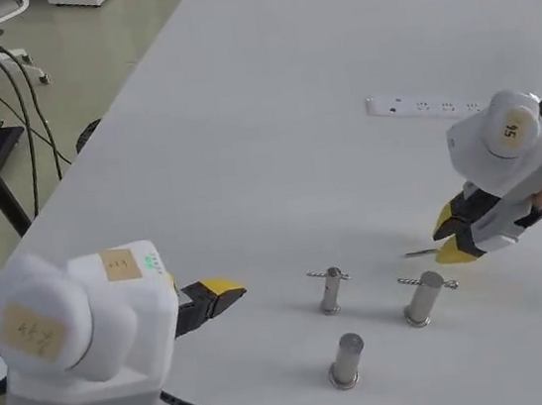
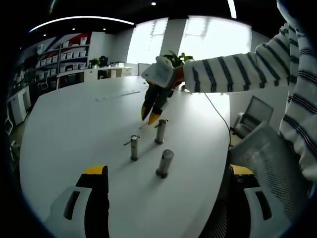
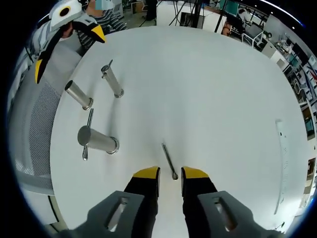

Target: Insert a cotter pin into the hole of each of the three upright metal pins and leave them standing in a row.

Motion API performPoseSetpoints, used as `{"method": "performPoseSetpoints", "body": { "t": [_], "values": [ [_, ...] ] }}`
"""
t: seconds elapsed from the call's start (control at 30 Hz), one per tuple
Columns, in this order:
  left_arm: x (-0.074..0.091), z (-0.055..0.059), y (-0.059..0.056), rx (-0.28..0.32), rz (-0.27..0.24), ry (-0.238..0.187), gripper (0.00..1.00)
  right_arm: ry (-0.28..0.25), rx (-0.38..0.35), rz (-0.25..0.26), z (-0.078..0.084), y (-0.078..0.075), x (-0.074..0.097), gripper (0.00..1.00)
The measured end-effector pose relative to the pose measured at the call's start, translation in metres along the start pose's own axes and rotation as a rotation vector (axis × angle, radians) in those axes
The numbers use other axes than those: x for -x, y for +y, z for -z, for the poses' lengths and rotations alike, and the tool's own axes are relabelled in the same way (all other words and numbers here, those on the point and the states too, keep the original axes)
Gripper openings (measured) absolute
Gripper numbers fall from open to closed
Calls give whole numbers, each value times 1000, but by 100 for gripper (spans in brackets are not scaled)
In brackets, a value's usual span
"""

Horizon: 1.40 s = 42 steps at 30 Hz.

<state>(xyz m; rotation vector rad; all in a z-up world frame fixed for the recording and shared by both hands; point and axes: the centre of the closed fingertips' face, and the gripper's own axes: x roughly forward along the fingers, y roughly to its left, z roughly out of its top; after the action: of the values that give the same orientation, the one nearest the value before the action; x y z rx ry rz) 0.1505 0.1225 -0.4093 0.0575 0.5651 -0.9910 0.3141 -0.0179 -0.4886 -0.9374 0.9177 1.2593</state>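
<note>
White table (image 1: pixel 269 113) at a workbench, seen from above. Left gripper (image 1: pixel 260 360), at the lower left of the head view, has its jaws spread wide with nothing between them. Right gripper (image 1: pixel 453 238), at the right edge, hangs low over the table, jaws parted by a narrow gap. A power strip (image 1: pixel 423 106) lies well behind the work. Three metal pins stand upright in a triangle rather than a row: the far pin (image 1: pixel 332 290) and the right-hand pin (image 1: pixel 422 299) each carry a cotter pin through the hole near the top; the near pin (image 1: pixel 347 359) has none. A loose cotter pin (image 3: pixel 168 159) lies flat on the table, its near end just between the right gripper's fingertips (image 3: pixel 147 173), not clamped.
</note>
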Motion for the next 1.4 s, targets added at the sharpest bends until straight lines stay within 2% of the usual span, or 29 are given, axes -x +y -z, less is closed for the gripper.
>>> {"method": "performPoseSetpoints", "body": {
  "t": [0.07,0.13,0.27,0.33,0.5,0.63,0.73,0.9,1.03,1.1,1.17,1.27,1.33,1.4],
  "values": [
    [-1,-2,0,3,-2,-5,99,15,0,-12,3,0,-3,11],
    [-1,-3,1,7,-3,-7,99,4,-19,-15,0,-1,-1,9],
    [-2,-3,2,11,-4,-4,99,36,33,-39,-1,5,-2,4],
    [-2,-3,2,12,-5,-4,99,50,55,-33,-1,5,-2,4],
    [-2,-2,3,15,-6,3,99,68,53,-40,-1,5,-2,4],
    [-1,0,3,18,-6,7,99,66,36,-34,-1,5,-3,2],
    [1,-1,2,45,4,3,93,61,26,-28,-1,3,-3,0],
    [3,-1,1,47,4,1,94,56,31,-29,-1,3,-4,0],
    [4,-4,-2,65,16,-25,94,70,114,-10,-1,5,-4,0],
    [3,-3,-2,66,19,-23,94,80,128,-2,0,6,-2,0],
    [1,-2,-4,67,23,-17,94,64,111,21,-1,3,5,0],
    [-1,-2,-4,70,24,-15,94,30,87,97,-5,-7,19,0],
    [-2,-4,-4,70,26,-22,93,-2,43,133,-8,-8,30,0],
    [-2,-9,-3,94,25,-39,92,-27,34,161,-9,-7,41,0]
  ]
}}
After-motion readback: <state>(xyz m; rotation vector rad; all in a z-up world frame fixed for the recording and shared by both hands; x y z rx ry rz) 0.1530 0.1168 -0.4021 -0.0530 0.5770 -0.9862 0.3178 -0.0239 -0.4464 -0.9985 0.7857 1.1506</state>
